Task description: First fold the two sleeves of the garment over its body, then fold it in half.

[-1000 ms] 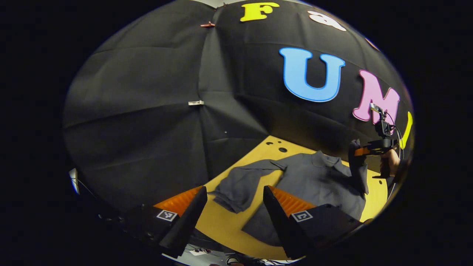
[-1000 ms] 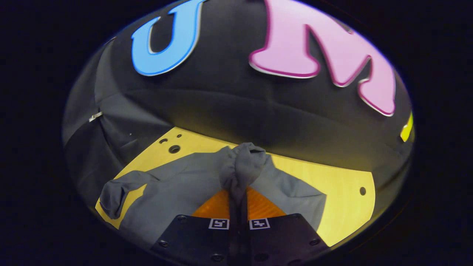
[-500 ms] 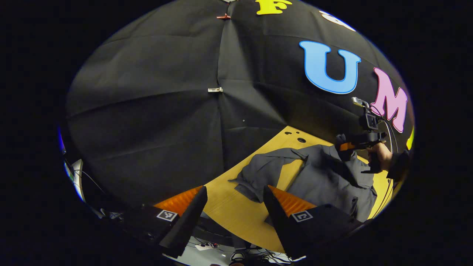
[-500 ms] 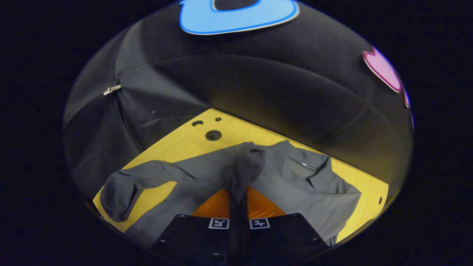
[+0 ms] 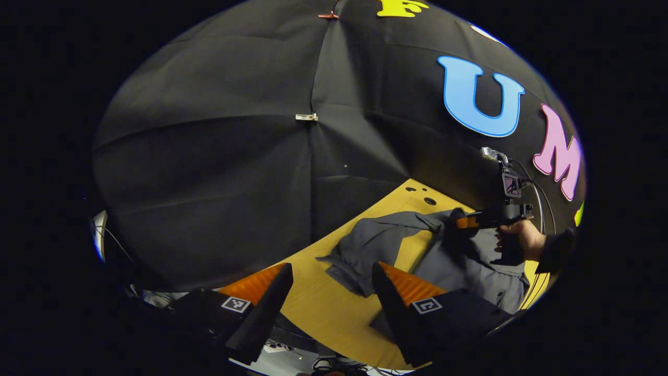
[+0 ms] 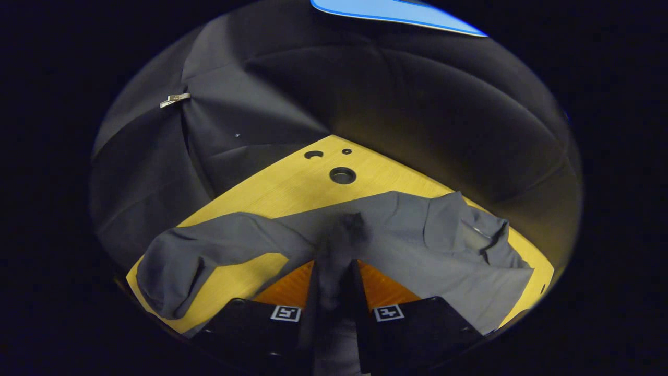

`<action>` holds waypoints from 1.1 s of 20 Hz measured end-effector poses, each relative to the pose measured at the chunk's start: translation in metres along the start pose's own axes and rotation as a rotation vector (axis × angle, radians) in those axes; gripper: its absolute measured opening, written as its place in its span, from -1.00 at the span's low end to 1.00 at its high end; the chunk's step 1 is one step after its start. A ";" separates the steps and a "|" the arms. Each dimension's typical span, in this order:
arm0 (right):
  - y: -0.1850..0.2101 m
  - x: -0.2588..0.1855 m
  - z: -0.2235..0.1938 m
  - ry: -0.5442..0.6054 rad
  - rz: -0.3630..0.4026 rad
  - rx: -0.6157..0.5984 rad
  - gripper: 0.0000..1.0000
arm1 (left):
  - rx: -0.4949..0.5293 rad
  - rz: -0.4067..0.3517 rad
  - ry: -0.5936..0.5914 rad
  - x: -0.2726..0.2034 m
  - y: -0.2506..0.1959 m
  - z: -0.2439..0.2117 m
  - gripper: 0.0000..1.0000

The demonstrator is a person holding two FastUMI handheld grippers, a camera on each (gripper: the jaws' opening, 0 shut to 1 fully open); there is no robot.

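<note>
A grey shirt (image 6: 417, 250) lies on the yellow table (image 6: 282, 188), collar to the right in the right gripper view. Its far sleeve (image 6: 198, 250) stretches out to the left. The other sleeve (image 6: 354, 225) is bunched over the body between the fingertips of my right gripper (image 6: 336, 266), whose jaws stand slightly parted around the cloth. In the left gripper view, my left gripper (image 5: 330, 275) hangs open and empty above the table's near edge, short of the outstretched sleeve (image 5: 365, 245). A hand (image 5: 522, 237) holds the right gripper (image 5: 462, 222) low over the shirt (image 5: 469, 263).
Three round holes (image 6: 343, 175) mark the table's far corner. The black cloth wall (image 5: 235, 156) closes in behind the table on two sides. Bare tabletop (image 5: 323, 308) lies between my left gripper and the shirt. Cables lie on the floor below the near edge (image 5: 334, 365).
The right gripper carried the sleeve left across the shirt's body and lowered it. Its jaws have parted wider around the cloth. The left gripper stayed open, shifting little.
</note>
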State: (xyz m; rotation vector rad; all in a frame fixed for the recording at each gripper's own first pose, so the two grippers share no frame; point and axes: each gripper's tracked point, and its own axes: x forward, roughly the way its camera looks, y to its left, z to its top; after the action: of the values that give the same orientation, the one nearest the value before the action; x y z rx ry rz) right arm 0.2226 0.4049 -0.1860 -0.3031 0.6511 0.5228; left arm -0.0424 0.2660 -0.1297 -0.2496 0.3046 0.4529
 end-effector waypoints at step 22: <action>-0.096 -0.258 -0.079 -0.140 -0.239 0.225 0.96 | 0.140 -0.109 0.304 0.145 -0.026 -0.064 0.92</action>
State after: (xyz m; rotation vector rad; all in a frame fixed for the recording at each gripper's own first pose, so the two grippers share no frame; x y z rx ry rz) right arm 0.0625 0.1974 -0.0698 -0.1285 0.5237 0.2360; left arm 0.0785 0.2807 -0.2336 -0.1968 0.6143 0.2835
